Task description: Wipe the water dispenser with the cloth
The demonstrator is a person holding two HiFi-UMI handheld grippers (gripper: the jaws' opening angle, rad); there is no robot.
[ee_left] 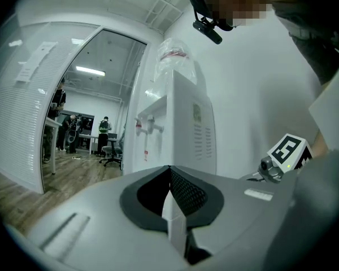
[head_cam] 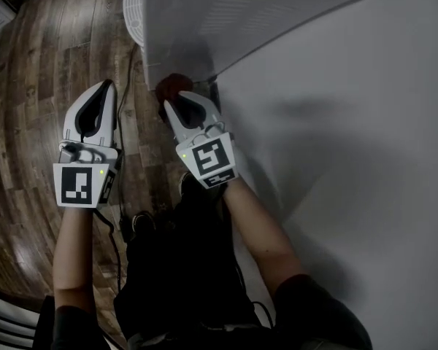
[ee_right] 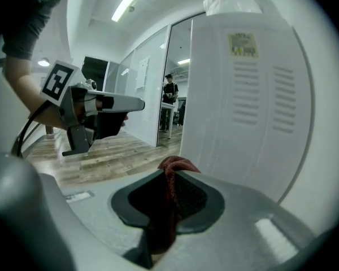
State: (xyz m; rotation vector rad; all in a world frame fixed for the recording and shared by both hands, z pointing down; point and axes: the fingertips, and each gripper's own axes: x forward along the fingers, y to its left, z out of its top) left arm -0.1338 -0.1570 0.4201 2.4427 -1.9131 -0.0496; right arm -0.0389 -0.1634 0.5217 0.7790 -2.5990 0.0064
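The white water dispenser (head_cam: 204, 20) stands against the wall just ahead of both grippers. The left gripper view shows its front taps and the bottle on top of the dispenser (ee_left: 181, 123). Its vented side panel (ee_right: 254, 95) fills the right gripper view. A dark red cloth (ee_right: 172, 171) is pinched in my right gripper (ee_right: 172, 176). In the head view the cloth (head_cam: 174, 84) sits close to the dispenser's lower edge, at the tip of the right gripper (head_cam: 179, 99). My left gripper (head_cam: 105, 86) hangs to the left over the floor, jaws shut and empty (ee_left: 169, 171).
A wood-plank floor (head_cam: 36, 86) lies below, with a dark cable trailing on it. A white wall (head_cam: 365, 122) runs along the right. Beyond a glass partition (ee_left: 39, 112), people and an office chair (ee_left: 110, 151) stand in a far room.
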